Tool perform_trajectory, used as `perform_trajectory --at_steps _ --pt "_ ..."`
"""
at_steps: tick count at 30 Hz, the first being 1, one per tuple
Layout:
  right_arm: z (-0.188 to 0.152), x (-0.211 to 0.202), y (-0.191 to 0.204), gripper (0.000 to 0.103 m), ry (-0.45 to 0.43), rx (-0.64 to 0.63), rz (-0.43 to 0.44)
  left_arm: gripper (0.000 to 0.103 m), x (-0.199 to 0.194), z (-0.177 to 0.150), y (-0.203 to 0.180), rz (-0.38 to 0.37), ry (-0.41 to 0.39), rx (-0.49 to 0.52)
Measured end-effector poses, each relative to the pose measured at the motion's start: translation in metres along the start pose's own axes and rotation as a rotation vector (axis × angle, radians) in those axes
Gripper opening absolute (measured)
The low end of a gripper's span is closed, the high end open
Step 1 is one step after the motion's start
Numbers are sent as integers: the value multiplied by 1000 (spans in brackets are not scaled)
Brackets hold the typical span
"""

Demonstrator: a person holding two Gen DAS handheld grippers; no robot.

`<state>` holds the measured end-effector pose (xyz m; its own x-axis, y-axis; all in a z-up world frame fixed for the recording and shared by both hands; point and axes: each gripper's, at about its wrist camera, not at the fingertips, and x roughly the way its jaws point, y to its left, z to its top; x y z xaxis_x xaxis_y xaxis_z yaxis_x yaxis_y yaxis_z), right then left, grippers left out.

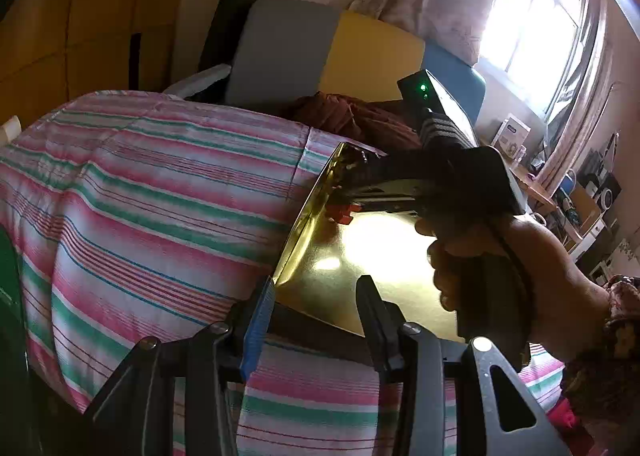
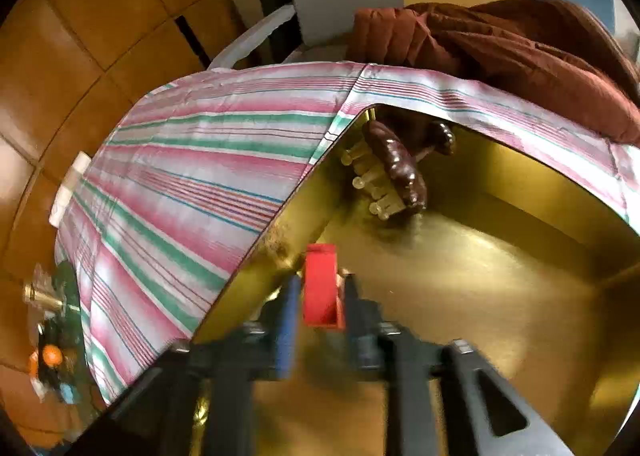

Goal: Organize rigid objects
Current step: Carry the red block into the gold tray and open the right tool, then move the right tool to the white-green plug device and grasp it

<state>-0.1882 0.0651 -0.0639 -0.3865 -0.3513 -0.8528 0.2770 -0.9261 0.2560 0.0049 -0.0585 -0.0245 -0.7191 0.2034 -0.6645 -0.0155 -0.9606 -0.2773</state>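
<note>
right gripper pinches a boxy red block over the glossy gold tin — left gripper wide.

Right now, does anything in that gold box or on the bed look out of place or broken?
Nothing looks damaged or spilled. The gold tin sits on the striped bedspread, a dark brown hair claw clip lies in its far corner, and the right gripper holds a small red block over the tin.

We see a bed under a pink, green and white striped cover. Sunlight floods a curtained window; orange tiles cover the floor.
</note>
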Motion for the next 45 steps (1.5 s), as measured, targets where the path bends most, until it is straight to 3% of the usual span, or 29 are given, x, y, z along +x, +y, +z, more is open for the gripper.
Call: perform_trajectory --at_steps 2,8,11,20,22,28,35,45 --pt "0 0 0 52 -12 10 -10 42 0 1 3 4 0 -10" --pt "-7 -29 -14 53 -62 63 22 43 -2 0 1 -1 -2 -2" --pt "-15 -49 -22 62 -83 81 36 43 -3 -1 -5 -5 -2 16" --pt "-50 -110 -39 70 -166 46 16 43 -3 -9 -29 -60 14 69" --pt "-61 -121 -46 70 -177 50 14 48 -2 -11 -36 -70 24 82" --pt "-98 -152 -75 70 -239 68 -64 49 -5 -19 -55 -94 30 133" --pt "-143 -175 -129 71 -231 161 -133 49 -10 -30 -76 -126 39 186" --pt "-195 -225 -253 75 -212 403 -352 49 -19 -45 -114 -176 63 276"
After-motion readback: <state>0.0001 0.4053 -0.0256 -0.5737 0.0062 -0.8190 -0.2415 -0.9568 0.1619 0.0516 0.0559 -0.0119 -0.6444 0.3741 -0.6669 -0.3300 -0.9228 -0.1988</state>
